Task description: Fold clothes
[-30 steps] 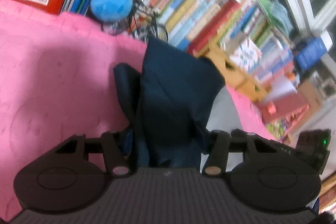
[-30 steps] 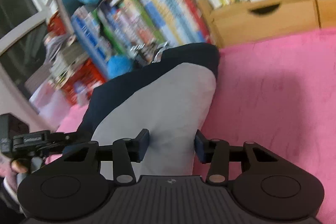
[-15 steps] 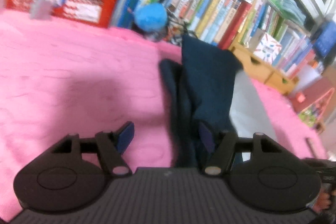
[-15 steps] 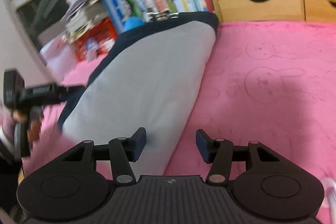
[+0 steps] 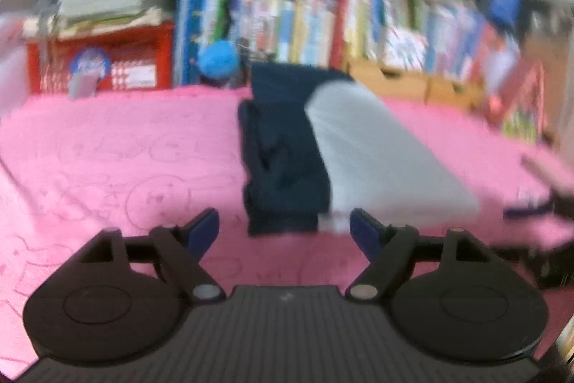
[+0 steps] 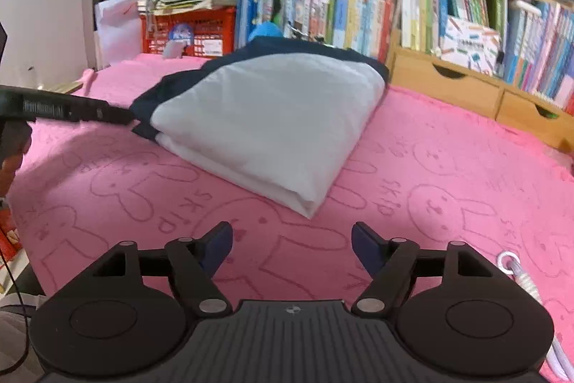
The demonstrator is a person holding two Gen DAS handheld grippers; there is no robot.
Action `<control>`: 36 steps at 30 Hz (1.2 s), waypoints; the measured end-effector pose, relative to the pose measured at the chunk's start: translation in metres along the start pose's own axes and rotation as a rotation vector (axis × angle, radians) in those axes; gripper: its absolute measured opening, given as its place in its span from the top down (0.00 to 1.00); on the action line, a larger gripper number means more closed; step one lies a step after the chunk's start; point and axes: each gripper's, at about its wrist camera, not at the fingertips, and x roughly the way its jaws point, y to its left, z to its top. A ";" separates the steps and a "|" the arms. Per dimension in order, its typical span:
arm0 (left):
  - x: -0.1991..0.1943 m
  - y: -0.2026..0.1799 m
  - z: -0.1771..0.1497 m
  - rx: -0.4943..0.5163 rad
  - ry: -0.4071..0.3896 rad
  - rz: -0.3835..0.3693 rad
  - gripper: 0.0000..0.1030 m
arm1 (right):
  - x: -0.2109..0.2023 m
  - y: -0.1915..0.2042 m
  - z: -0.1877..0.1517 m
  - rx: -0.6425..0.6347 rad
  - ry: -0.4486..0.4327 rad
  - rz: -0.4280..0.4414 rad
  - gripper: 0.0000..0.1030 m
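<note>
1 folded garment (image 6: 265,117), 1 pink blanket (image 6: 430,167), 2 claws opening — seemingly empty

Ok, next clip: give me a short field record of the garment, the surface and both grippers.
garment: folded navy and white garment, lying flat
surface: pink bunny-print blanket
left gripper: jaws opening, nothing between them, just short of the garment's near edge
right gripper: jaws opening, nothing between them, short of the garment's corner
backdrop: bookshelf, red crate

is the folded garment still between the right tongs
No, the right tongs are opening over bare pink blanket, with the folded garment lying beyond them.
</note>
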 end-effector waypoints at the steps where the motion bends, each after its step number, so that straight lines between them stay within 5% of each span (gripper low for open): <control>1: 0.002 -0.007 -0.003 0.040 0.008 0.017 0.19 | 0.002 0.002 0.000 -0.002 -0.006 0.000 0.24; 9: 0.025 -0.020 -0.009 0.053 0.093 -0.003 0.15 | 0.016 0.007 0.004 0.006 -0.035 0.001 0.14; 13: 0.023 -0.021 -0.019 0.040 0.072 -0.004 0.09 | 0.026 0.003 -0.001 0.040 -0.008 0.000 0.10; 36: 0.020 -0.022 -0.019 0.036 0.075 -0.017 0.00 | 0.024 0.007 -0.003 0.015 -0.021 -0.030 0.08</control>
